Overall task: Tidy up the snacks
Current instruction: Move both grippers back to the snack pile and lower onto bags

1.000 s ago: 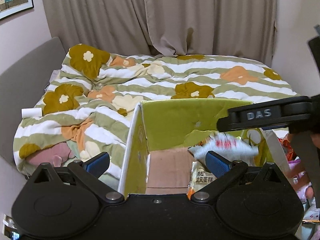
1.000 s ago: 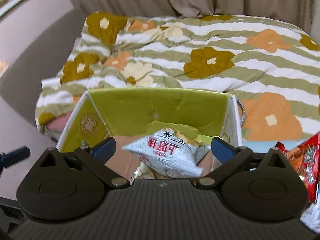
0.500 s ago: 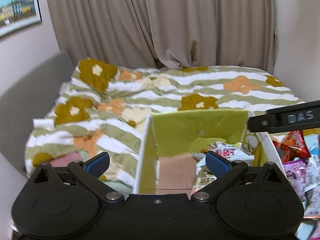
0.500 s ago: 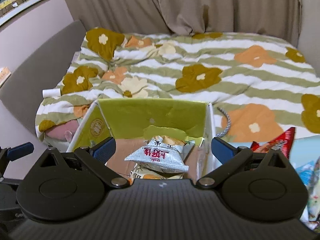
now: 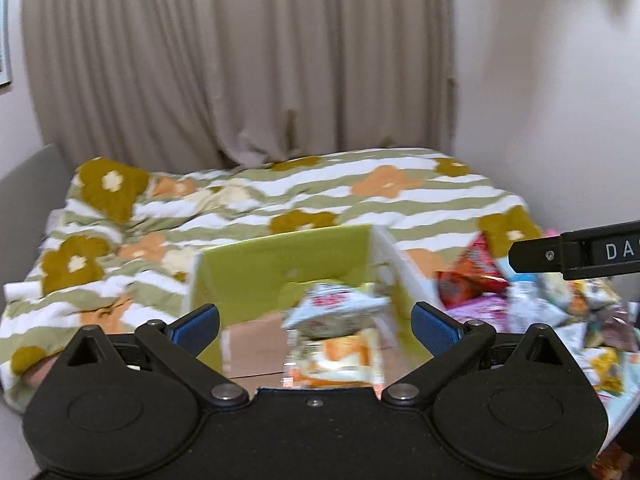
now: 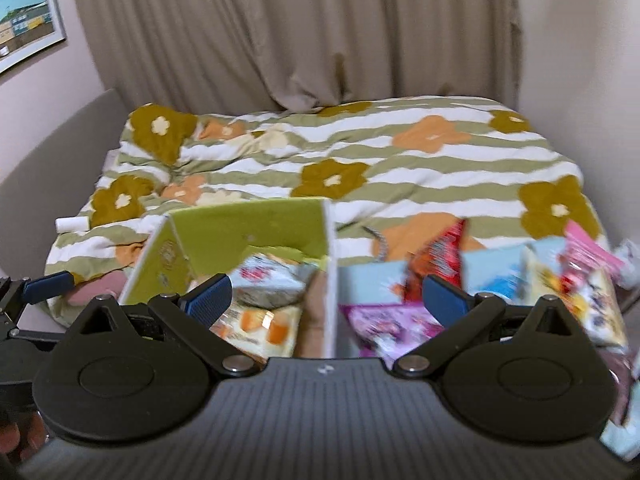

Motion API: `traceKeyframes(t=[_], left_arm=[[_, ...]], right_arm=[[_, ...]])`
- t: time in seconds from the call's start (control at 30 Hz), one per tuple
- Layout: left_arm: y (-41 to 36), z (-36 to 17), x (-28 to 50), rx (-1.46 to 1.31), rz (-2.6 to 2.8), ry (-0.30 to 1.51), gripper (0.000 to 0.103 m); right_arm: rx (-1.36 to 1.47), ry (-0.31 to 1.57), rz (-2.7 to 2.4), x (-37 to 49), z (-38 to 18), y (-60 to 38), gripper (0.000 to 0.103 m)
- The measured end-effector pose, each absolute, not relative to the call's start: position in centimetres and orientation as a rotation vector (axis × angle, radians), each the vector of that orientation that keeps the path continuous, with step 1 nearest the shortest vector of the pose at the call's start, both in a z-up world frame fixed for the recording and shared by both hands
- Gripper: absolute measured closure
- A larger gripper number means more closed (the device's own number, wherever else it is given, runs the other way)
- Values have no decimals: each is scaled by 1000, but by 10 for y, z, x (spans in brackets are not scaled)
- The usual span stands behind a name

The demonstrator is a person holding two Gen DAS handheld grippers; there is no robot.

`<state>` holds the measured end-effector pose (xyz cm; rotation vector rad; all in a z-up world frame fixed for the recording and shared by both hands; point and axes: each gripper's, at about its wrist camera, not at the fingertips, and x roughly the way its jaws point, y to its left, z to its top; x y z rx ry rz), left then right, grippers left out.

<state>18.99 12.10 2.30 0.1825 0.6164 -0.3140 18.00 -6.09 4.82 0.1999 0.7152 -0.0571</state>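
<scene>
A green-lined cardboard box (image 5: 280,264) (image 6: 248,232) stands open at the foot of the bed. Inside it a white packet with red lettering (image 5: 340,304) (image 6: 272,280) lies on top of an orange-and-white packet (image 5: 340,360) (image 6: 256,324). A heap of loose snack packets (image 5: 540,304) (image 6: 520,280) spreads to the right of the box, a red packet (image 5: 468,276) (image 6: 440,256) nearest the box wall. My left gripper (image 5: 316,324) is open above the box's near edge, holding nothing. My right gripper (image 6: 326,296) is open over the box's right wall, also without anything in it.
A bed with a green-striped flowered duvet (image 5: 280,204) (image 6: 360,160) lies beyond the box. Beige curtains (image 5: 240,60) hang behind it. A grey headboard (image 6: 52,152) runs along the left, with a framed picture (image 6: 24,16) on the wall above.
The white packet with red lettering dropped from above the box onto the packets inside. Both grippers rose and pulled back, then swung right, bringing the snack heap into view.
</scene>
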Motion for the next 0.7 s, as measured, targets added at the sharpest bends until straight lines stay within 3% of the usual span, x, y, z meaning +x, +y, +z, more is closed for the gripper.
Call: traceKeyframes(t=[0.33, 0.7], left_arm=[[34, 10, 155, 206, -437, 642, 0], [-81, -39, 148, 213, -554, 775, 0]], right_arm=[[255, 687, -250, 103, 43, -163, 0], [285, 767, -373, 66, -8, -273, 0]])
